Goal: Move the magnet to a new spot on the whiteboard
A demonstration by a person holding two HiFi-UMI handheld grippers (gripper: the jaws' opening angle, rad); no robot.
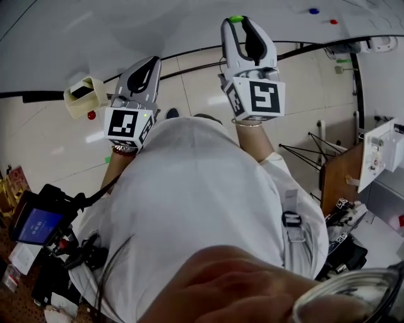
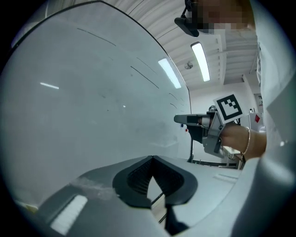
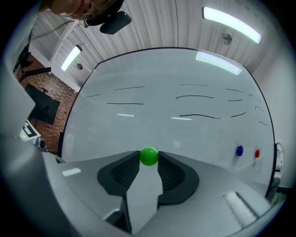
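Observation:
A round green magnet [image 3: 149,156] sits pinched between the tips of my right gripper [image 3: 149,157], which is shut on it in front of the whiteboard [image 3: 175,125]. In the head view the green magnet [image 1: 236,19] shows at the tip of the right gripper [image 1: 238,22], held up near the whiteboard [image 1: 126,38]. My left gripper [image 2: 151,159] is shut with nothing between its jaws, close to the whiteboard [image 2: 83,106]; in the head view the left gripper [image 1: 151,61] is lower and to the left.
A blue magnet [image 3: 239,150] and a red magnet [image 3: 257,153] stick to the board at the right; they show as blue magnet [image 1: 314,11] and red magnet [image 1: 333,21] overhead. A cream tray [image 1: 85,96] hangs at the board's lower edge with a red magnet [image 1: 92,115] beside it.

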